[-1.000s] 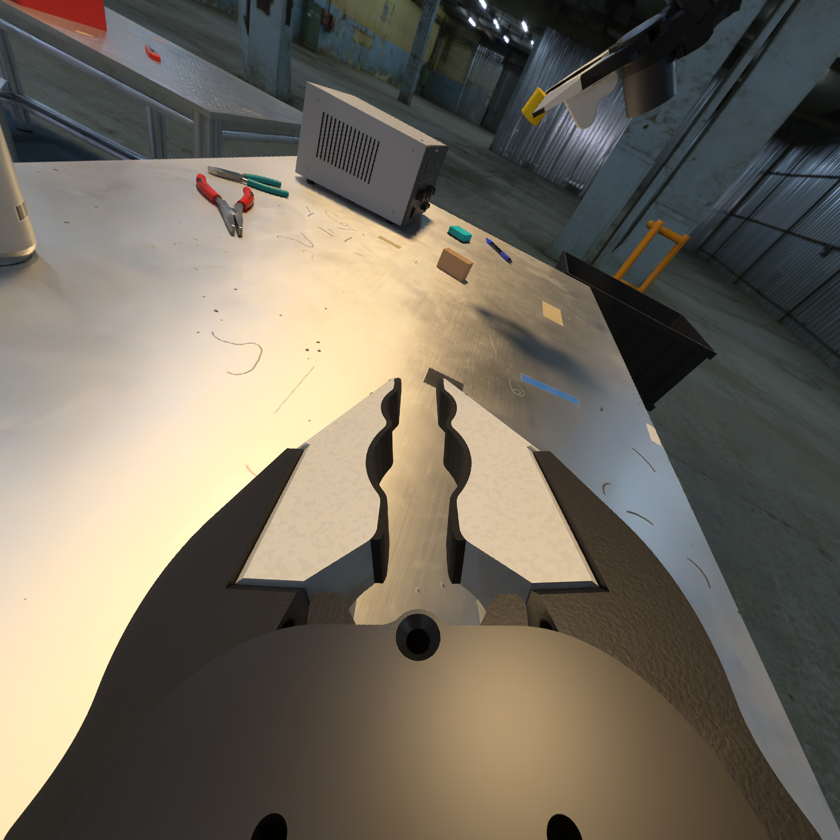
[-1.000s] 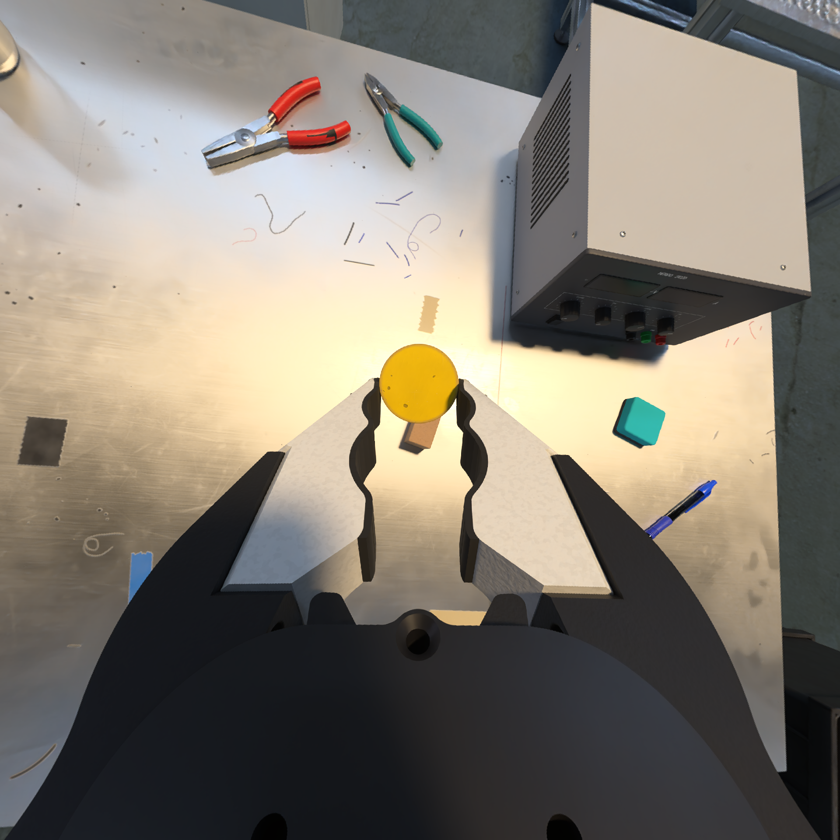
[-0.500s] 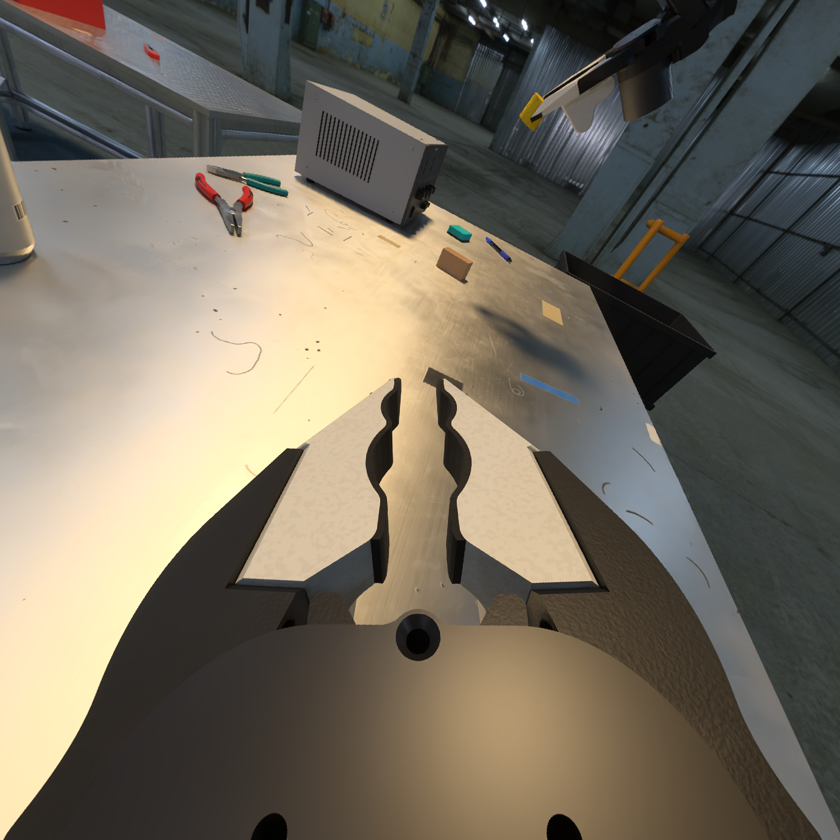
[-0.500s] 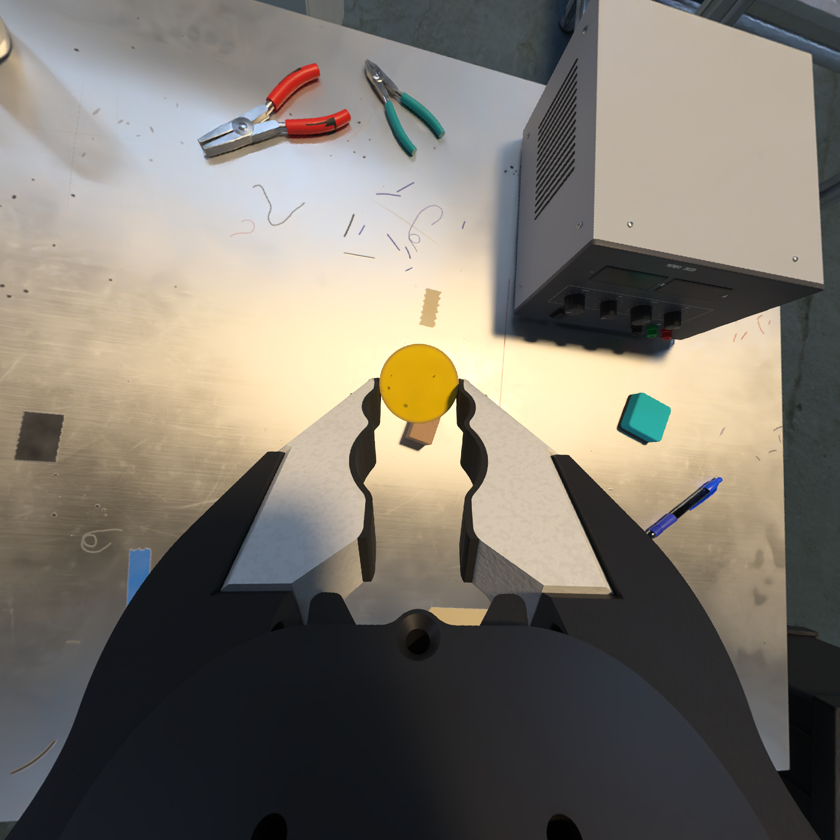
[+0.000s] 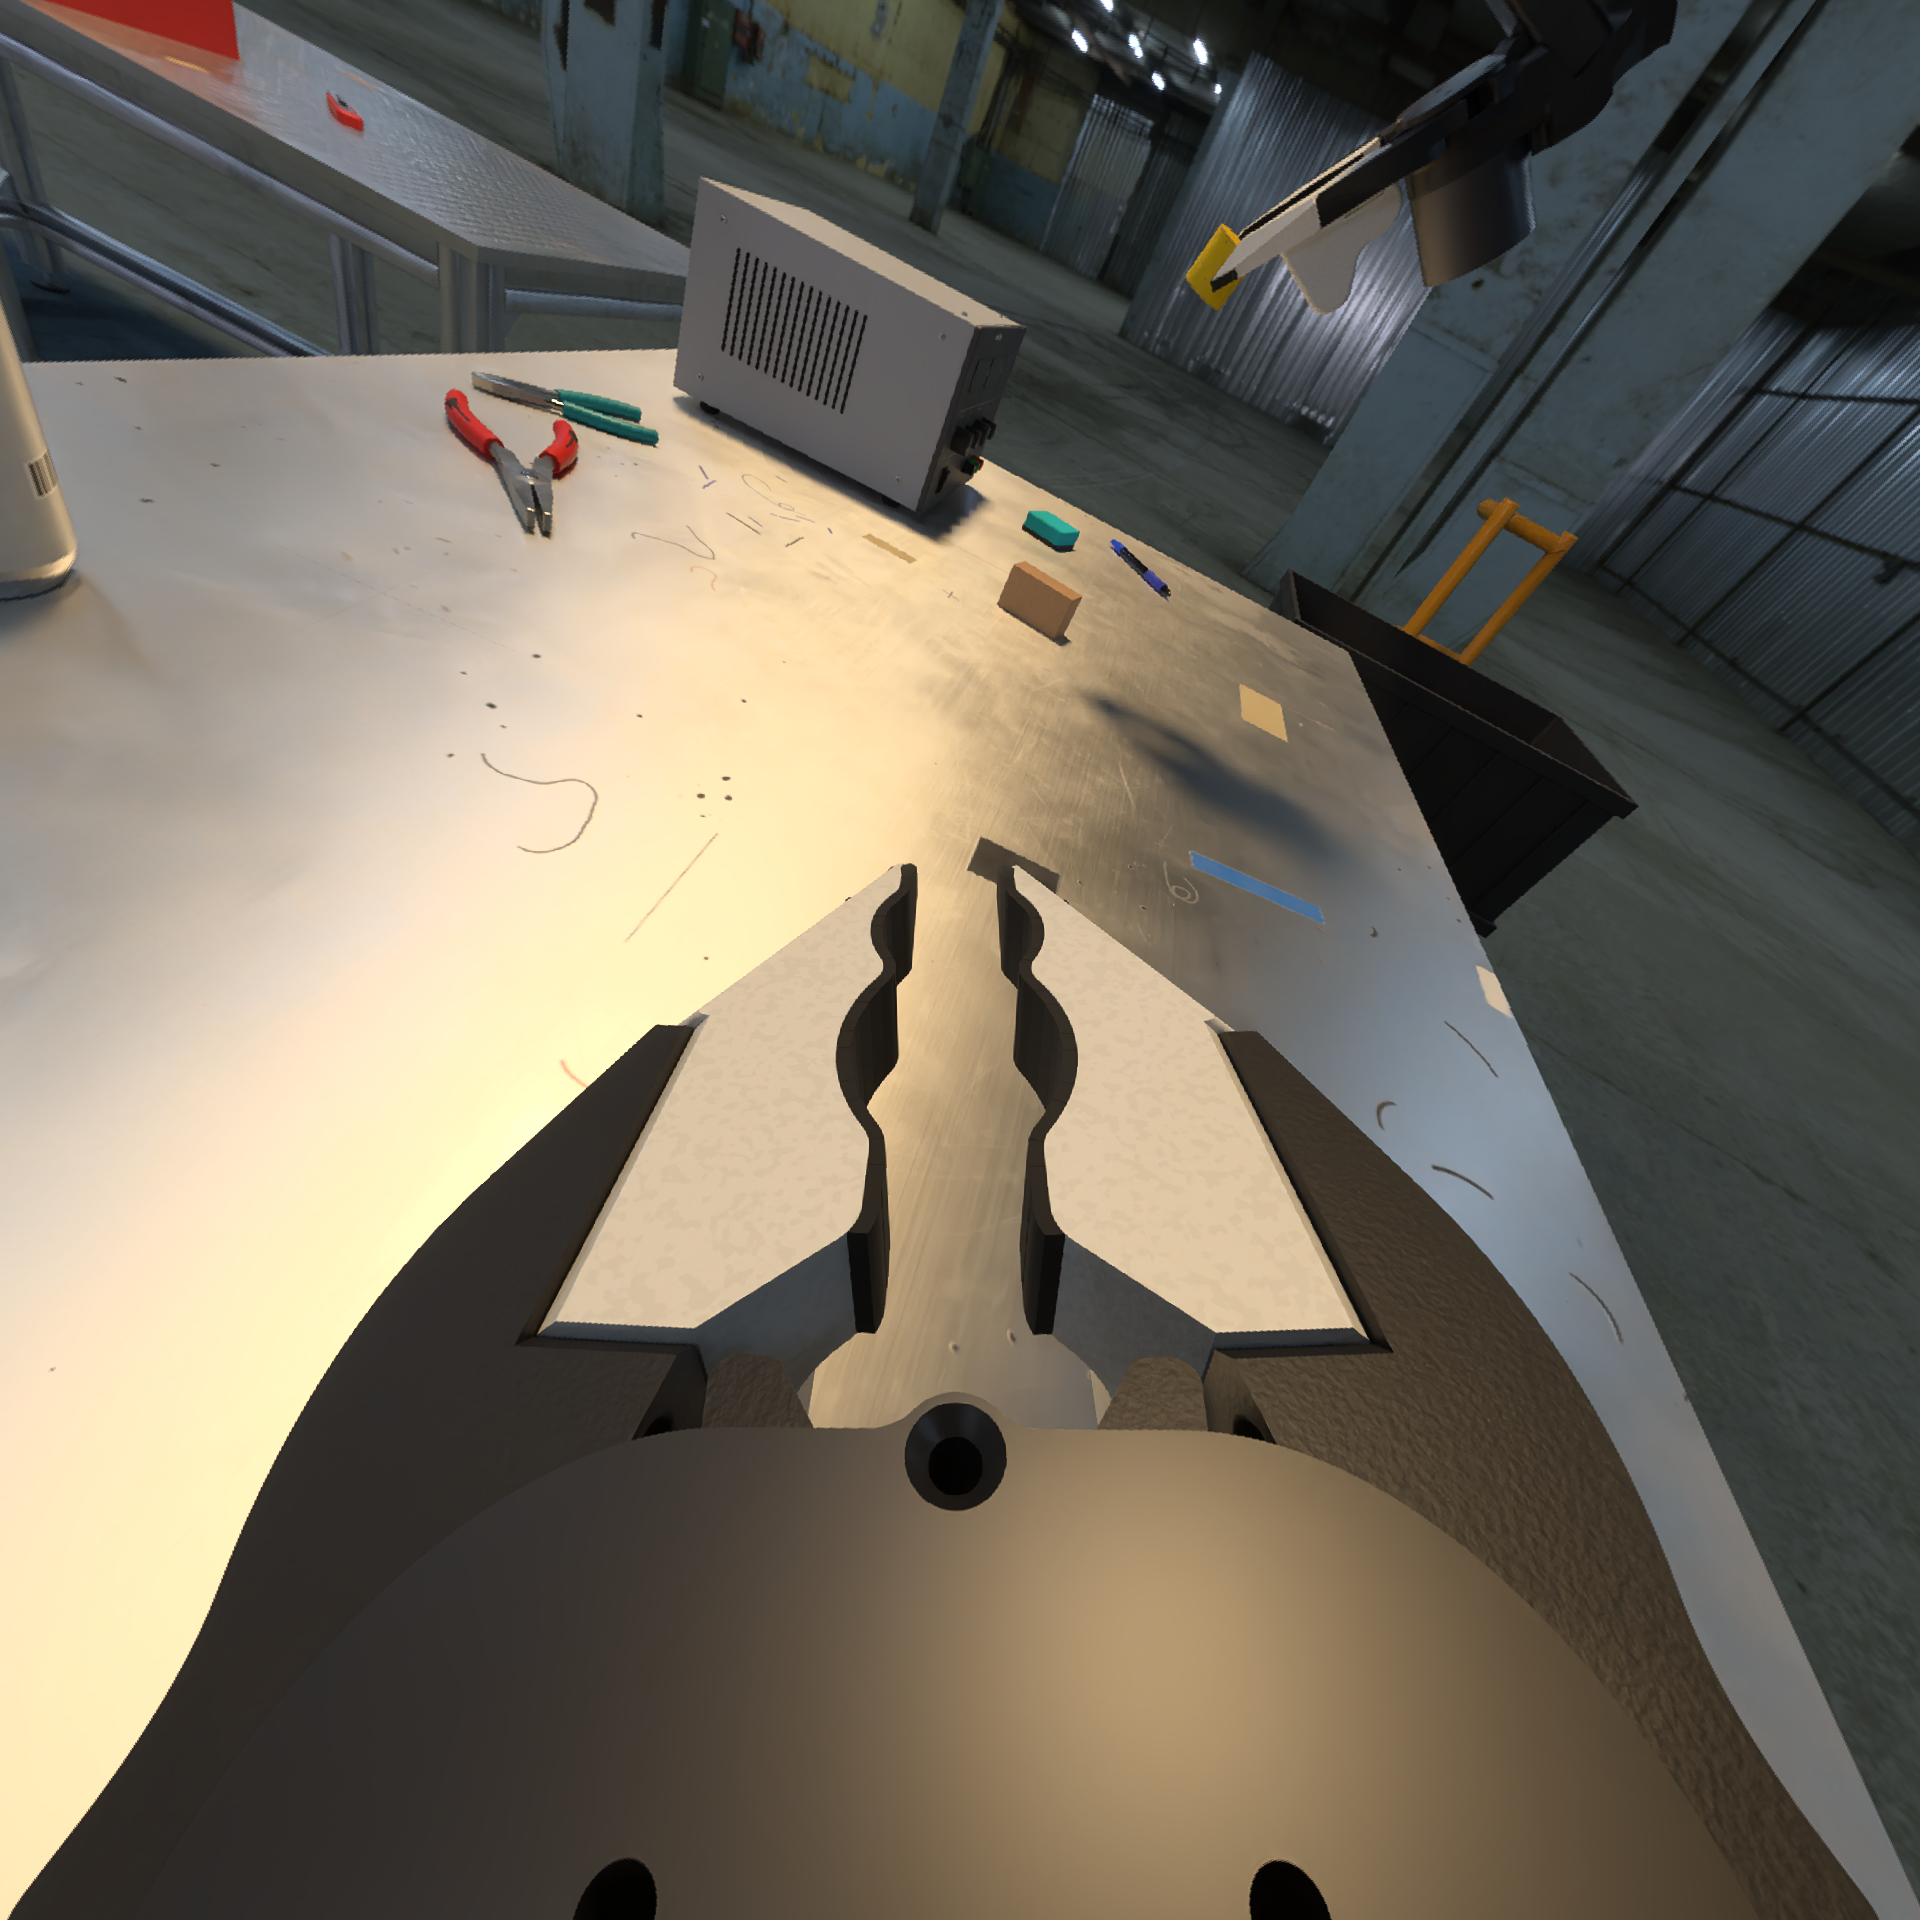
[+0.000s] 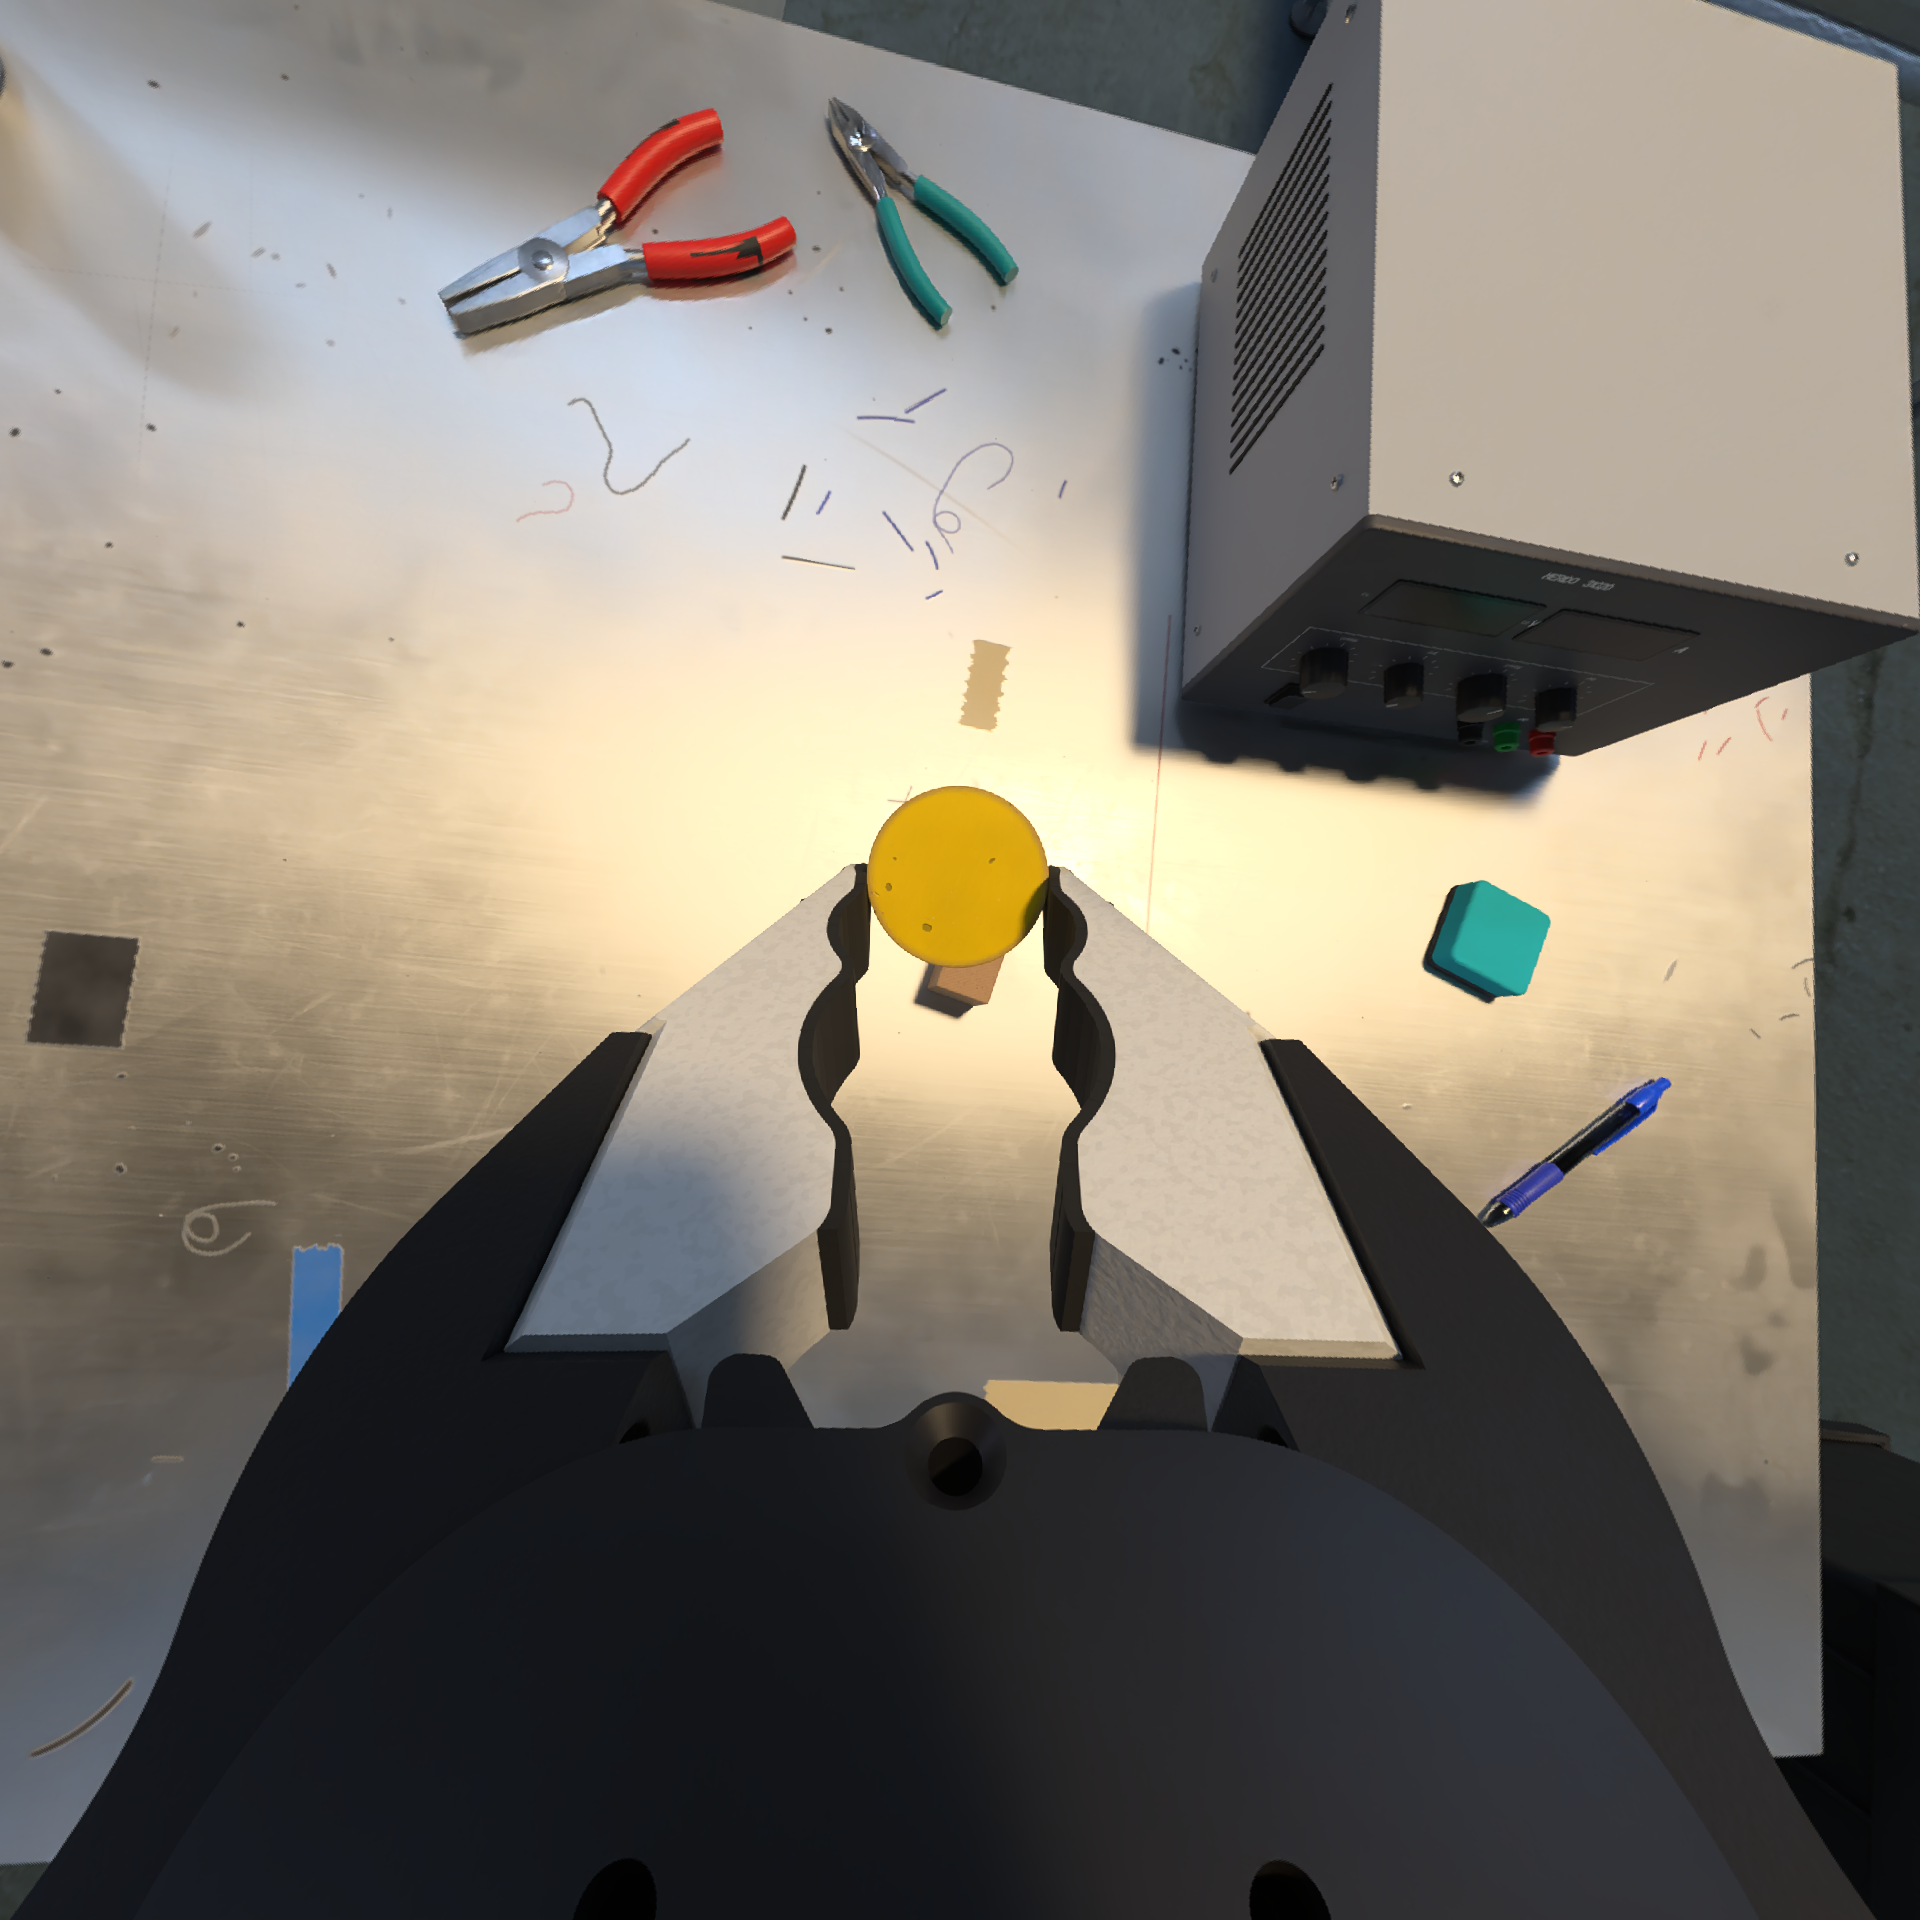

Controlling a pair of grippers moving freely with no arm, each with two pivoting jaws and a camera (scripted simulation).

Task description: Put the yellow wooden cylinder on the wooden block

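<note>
Right gripper (image 6: 957, 883) fingers clamp yellow cylinder (image 6: 957, 875) high above block (image 6: 961, 985); left gripper (image 5: 956, 883) fingers parted, empty, low over counter (image 5: 312, 727); pliers (image 6: 623, 239) at 11 o'clock.

Low oblique left; overhead right.

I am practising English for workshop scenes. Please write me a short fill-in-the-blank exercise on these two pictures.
1. The right gripper holds the ____ cylinder.
2. The wooden block lies on the table, directly ____ the cylinder.
3. The left gripper holds ____.
4. The pliers beside the teal-handled cutters have ____ handles.

Missing words: yellow; below; nothing; red
</note>
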